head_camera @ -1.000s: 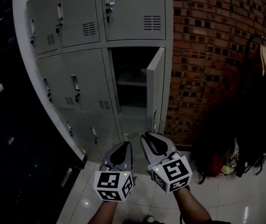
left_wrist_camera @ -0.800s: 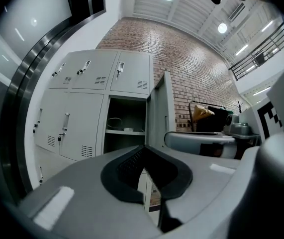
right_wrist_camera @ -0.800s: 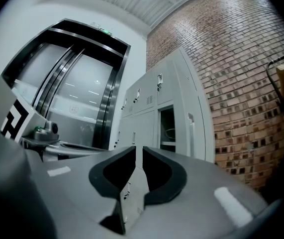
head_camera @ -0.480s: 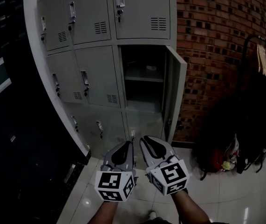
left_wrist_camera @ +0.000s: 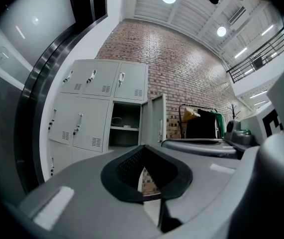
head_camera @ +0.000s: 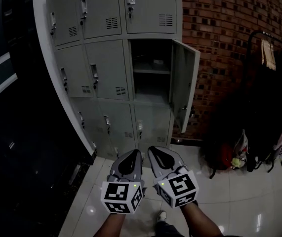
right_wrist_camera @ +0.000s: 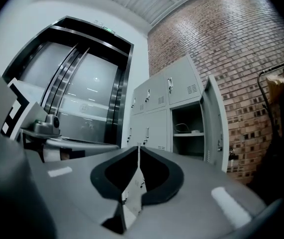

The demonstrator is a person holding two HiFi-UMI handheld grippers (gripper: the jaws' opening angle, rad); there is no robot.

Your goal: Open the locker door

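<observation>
Dim hallway, glossy tile floor [head_camera: 239, 201], brick wall [head_camera: 229, 33] just right of the lockers [head_camera: 106, 58]; a rack [head_camera: 271, 78] with dark stuff hanging on it and some bags [head_camera: 229, 157] sit further right of the lockers, along that wall.

The door [head_camera: 184, 83] is the right-hand one in the lockers' middle row, and it's already swung out on its right-side hinges, edge pointing roughly my way; the compartment [head_camera: 148, 75] behind it is wide open, with a shelf [head_camera: 150, 70] showing and something small on it I can't make out; so I'd call the job basically done.

Both tongs hang low, well short of the lockers, side by side over the floor; left tongs [head_camera: 135, 153] are pressed together at the tips with nothing in them; right tongs [head_camera: 153, 149] have just been closing and now look squeezed shut too, also empty.

What could go wrong, imo: nothing's holding that door, so it could drift back toward closed if the hinges are loose; if I went back in to push it wider with the tips closed, I'd only be nudging it, and a hard shove could bang it into the brick; the bags right of the lockers also look easy to snag.
</observation>
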